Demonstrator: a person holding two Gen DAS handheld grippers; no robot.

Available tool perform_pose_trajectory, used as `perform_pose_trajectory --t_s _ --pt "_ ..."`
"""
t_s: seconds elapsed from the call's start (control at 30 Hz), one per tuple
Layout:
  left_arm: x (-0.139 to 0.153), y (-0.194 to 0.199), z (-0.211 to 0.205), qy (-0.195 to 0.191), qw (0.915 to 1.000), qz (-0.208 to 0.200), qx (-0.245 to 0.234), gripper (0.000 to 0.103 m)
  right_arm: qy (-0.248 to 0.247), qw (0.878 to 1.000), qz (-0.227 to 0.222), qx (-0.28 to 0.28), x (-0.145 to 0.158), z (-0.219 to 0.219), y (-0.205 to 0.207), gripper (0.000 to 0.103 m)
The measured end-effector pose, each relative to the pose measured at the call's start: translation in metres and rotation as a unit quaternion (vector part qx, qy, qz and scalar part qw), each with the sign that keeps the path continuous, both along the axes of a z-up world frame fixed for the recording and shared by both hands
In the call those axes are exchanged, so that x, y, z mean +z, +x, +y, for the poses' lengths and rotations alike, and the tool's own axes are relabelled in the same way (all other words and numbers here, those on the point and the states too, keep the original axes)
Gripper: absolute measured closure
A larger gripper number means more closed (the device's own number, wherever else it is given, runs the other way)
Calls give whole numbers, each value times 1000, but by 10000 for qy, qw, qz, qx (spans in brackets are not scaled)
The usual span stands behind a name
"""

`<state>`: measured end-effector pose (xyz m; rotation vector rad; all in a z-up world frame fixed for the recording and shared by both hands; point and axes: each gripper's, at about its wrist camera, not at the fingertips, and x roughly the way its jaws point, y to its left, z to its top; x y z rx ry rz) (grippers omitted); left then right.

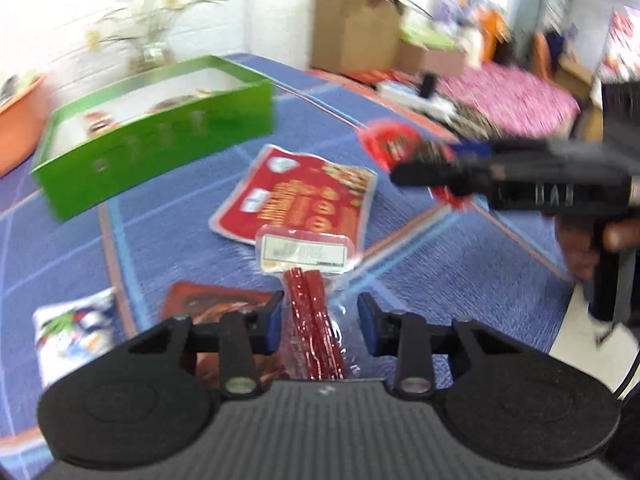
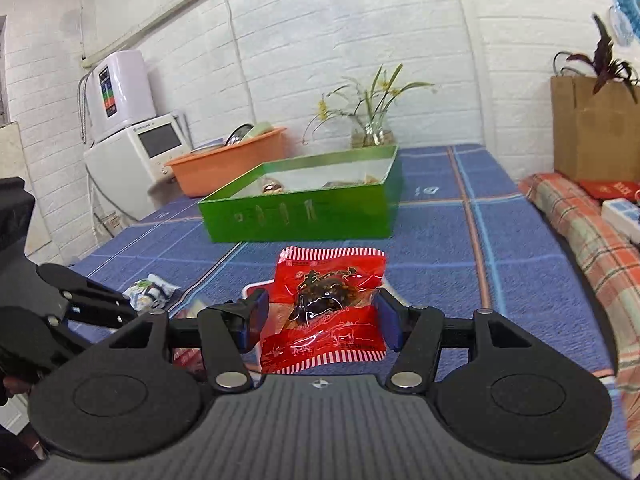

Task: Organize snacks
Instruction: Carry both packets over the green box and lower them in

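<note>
My left gripper [image 1: 319,322] has its jaws around a clear pack of red candy sticks [image 1: 310,304] with a white label, a gap still showing on the right side. My right gripper [image 2: 320,316] is shut on a red snack packet [image 2: 326,308] and holds it above the blue cloth; it shows in the left wrist view [image 1: 404,178] with that red packet [image 1: 392,144]. A green box [image 1: 156,136], also in the right wrist view [image 2: 300,212], stands farther back with several snacks inside. A large red flat packet [image 1: 296,196] lies beyond the candy pack.
A white-blue packet [image 1: 74,328] and a brown packet [image 1: 212,304] lie on the blue checked cloth [image 1: 420,280] near my left gripper. An orange basin [image 2: 228,160], a plant vase [image 2: 370,132], a cardboard box [image 2: 596,140] and a plaid cushion [image 2: 592,232] surround the area.
</note>
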<state>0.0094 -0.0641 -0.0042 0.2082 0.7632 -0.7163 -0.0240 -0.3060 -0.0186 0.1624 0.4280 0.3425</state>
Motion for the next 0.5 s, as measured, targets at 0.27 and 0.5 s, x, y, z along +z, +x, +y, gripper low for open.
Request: perform_pose_trajectory --t_s 0.27,0.5 --pt "22 -6 65 -476 9904 -459 1215 67 64 9979 177 625 3 46 10 8" --pt "42 24 98 -535 9647 -1267 2244 67 62 9952 -103 970 20 93 39 8"
